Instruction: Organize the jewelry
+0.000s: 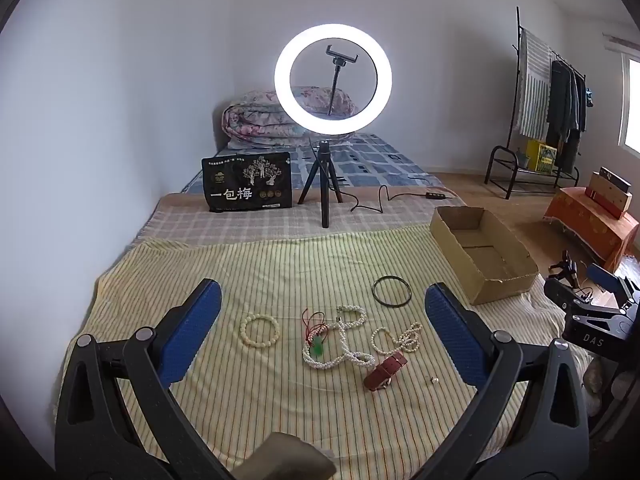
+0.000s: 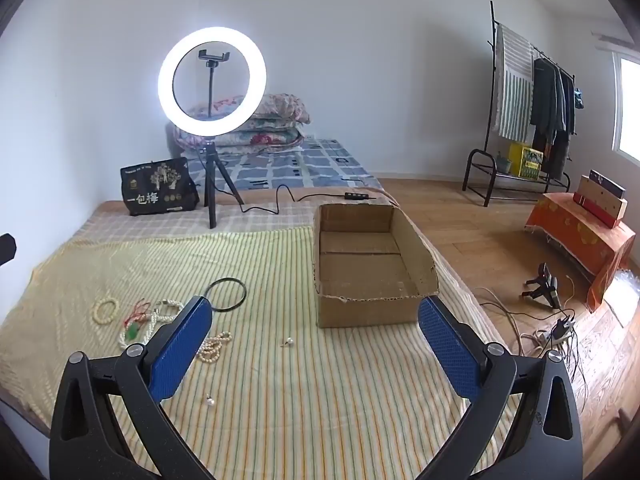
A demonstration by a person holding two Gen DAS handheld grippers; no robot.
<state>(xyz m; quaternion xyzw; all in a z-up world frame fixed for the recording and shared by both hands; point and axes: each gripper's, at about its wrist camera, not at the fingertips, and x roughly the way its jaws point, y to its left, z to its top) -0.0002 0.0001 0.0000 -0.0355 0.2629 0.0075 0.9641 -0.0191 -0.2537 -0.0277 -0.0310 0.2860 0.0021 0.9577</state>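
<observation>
- Two handheld grippers are hovering above the striped yellow bedspread (image 1: 260, 272), both with jaws spread wide and holding nothing.
- The left gripper (image 1: 323, 316) is facing the jewelry cluster directly: a cream beaded bracelet (image 1: 259, 331), a long white pearl necklace (image 1: 340, 344) tangled with a red cord carrying a green pendant (image 1: 318, 346), a smaller pearl strand (image 1: 396, 336), a brown leather watch strap (image 1: 385, 365) and a thin black bangle (image 1: 391, 289).
- The cluster is lying ahead of and between the left jaws; the long necklace is running roughly toward and away from the camera, the watch strap slanting toward the right finger.
- The right gripper (image 2: 316, 332) is pointing at the open brown cardboard box (image 2: 340, 312), which is sitting empty just ahead of it; the cluster is lying off to its left, partly hidden behind its left finger.
- Two small pearl earrings (image 2: 287, 342) are lying apart on bare cloth, nearer the right gripper.
- Judgement: the left gripper is nearer the main cluster, the right nearer the box and the earrings.
- The box is standing close to the bed's right edge, with floor and cables beyond; open cloth between cluster and box is giving free room for carrying.
- A lit ring light on a black tripod (image 1: 333, 80) is standing well behind, clear of the work area.
</observation>
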